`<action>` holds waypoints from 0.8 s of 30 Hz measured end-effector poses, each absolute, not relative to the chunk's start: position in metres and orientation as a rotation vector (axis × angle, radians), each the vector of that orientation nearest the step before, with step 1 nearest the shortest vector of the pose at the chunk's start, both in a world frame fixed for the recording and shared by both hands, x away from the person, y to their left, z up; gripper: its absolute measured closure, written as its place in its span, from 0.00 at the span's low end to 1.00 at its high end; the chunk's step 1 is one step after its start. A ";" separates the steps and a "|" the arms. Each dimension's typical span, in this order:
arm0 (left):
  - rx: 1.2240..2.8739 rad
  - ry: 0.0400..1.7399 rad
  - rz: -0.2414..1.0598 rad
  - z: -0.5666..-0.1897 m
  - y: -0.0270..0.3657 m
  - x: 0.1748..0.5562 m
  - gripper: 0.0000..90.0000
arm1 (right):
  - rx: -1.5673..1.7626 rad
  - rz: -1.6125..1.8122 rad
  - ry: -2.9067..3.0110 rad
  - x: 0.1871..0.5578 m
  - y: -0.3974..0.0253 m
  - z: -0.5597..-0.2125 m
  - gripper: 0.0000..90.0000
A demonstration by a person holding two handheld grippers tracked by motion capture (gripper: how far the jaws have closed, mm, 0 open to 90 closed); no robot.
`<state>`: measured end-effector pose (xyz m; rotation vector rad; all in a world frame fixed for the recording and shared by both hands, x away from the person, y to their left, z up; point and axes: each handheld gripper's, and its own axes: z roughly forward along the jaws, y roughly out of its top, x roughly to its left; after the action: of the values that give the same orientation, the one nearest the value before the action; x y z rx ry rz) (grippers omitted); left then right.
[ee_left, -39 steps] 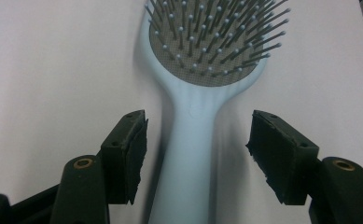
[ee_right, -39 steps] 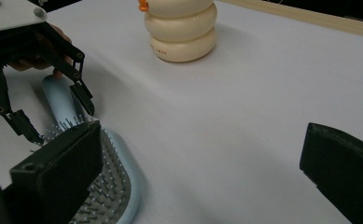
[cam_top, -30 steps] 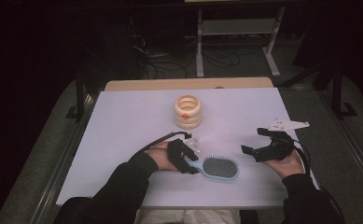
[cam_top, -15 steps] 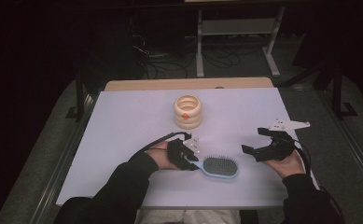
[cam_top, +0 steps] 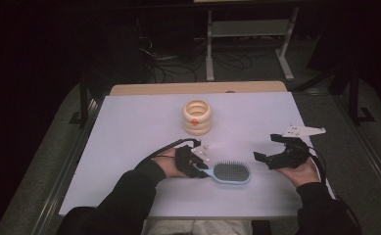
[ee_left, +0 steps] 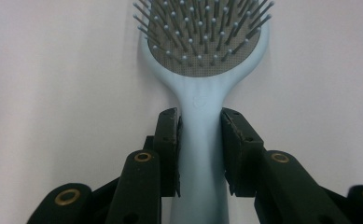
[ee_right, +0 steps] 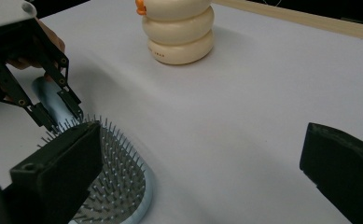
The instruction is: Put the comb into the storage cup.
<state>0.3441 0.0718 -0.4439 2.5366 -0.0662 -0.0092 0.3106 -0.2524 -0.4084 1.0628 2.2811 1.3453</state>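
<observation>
On the white counter (cam_top: 129,147), near a cream ringed holder (cam_top: 197,116), the left hand-held gripper (ee_left: 200,140) clamps the pale-blue hairbrush (cam_top: 229,173) by its handle; the right hand-held gripper (cam_top: 269,147) waits beside it, jaws wide and empty. A level lift should suit.

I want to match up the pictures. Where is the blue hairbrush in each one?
High view: the light blue plastic hairbrush lies bottom centre.
Left gripper view: top centre, handle running down between the left tool's jaws.
Right gripper view: bottom left.
Shared landmark: the cream ringed pot, seen in the high and right gripper views.
</observation>
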 end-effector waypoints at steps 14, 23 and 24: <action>2.549 -0.076 0.059 -0.437 0.077 0.343 0.77 | 1.066 1.344 2.281 0.311 -0.253 -0.408 0.00; 2.552 -0.075 0.078 -0.433 0.081 0.343 0.77 | 1.065 1.343 2.281 0.311 -0.252 -0.408 0.00; 2.549 -0.075 0.085 -0.432 0.082 0.343 0.77 | 1.065 1.342 2.282 0.311 -0.252 -0.408 0.00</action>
<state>0.3430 0.0818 -0.4324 2.5492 -0.0755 0.0846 0.3106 -0.2524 -0.4084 1.0653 2.2823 1.3422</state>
